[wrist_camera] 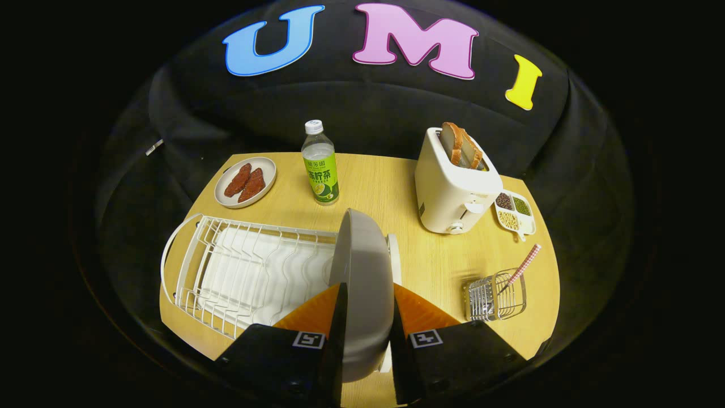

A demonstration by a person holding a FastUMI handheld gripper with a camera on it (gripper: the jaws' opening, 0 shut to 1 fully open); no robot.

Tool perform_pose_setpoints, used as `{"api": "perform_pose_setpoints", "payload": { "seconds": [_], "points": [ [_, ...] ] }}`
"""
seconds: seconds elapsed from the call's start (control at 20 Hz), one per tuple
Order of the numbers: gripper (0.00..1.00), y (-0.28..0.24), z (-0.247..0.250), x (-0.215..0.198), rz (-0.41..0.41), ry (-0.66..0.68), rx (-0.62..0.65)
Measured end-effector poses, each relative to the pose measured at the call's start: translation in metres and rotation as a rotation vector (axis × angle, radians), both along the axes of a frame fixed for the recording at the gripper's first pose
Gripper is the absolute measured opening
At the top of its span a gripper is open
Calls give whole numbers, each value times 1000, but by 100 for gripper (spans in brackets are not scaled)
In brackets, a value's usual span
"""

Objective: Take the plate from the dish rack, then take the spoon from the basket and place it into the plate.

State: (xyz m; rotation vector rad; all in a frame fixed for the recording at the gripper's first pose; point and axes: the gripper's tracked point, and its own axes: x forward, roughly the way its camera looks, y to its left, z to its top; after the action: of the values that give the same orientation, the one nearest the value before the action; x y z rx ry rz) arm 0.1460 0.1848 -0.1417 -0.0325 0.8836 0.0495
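Observation:
A grey plate [362, 266] stands on edge between my fingers, and my gripper [365, 331] is shut on its rim. The plate is held over the right end of the white wire dish rack [226, 272], whether lifted clear of it I cannot tell. Off to the right of my fingers stands a small wire basket [495, 297] with the spoon [524, 265] leaning out of it, its checked handle pointing up and right.
Beyond the plate stand a green-labelled bottle [321, 164] and a white toaster [453, 187] with bread in it. A small plate of reddish food [245, 181] lies at the far left, a divided dish of beans [514, 212] right of the toaster.

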Motion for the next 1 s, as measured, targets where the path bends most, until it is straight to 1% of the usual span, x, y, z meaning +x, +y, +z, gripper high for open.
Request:
{"api": "perform_pose_setpoints", "payload": {
  "seconds": [0.05,0.15,0.2,0.45,0.55,0.75,0.9,1.0],
  "points": [
    [39,1,4,2,2,-21,-19],
    [35,7,9,0,56,-40,-64],
    [35,6,9,-4,69,-34,-80],
    [34,-7,9,-12,-6,-34,-42],
    [31,-19,5,-17,-26,-32,-34],
    [29,-23,-1,-34,-65,0,78],
    [29,-22,7,-48,-18,-21,135],
    [29,-20,24,-60,9,-39,207]
  ]
}}
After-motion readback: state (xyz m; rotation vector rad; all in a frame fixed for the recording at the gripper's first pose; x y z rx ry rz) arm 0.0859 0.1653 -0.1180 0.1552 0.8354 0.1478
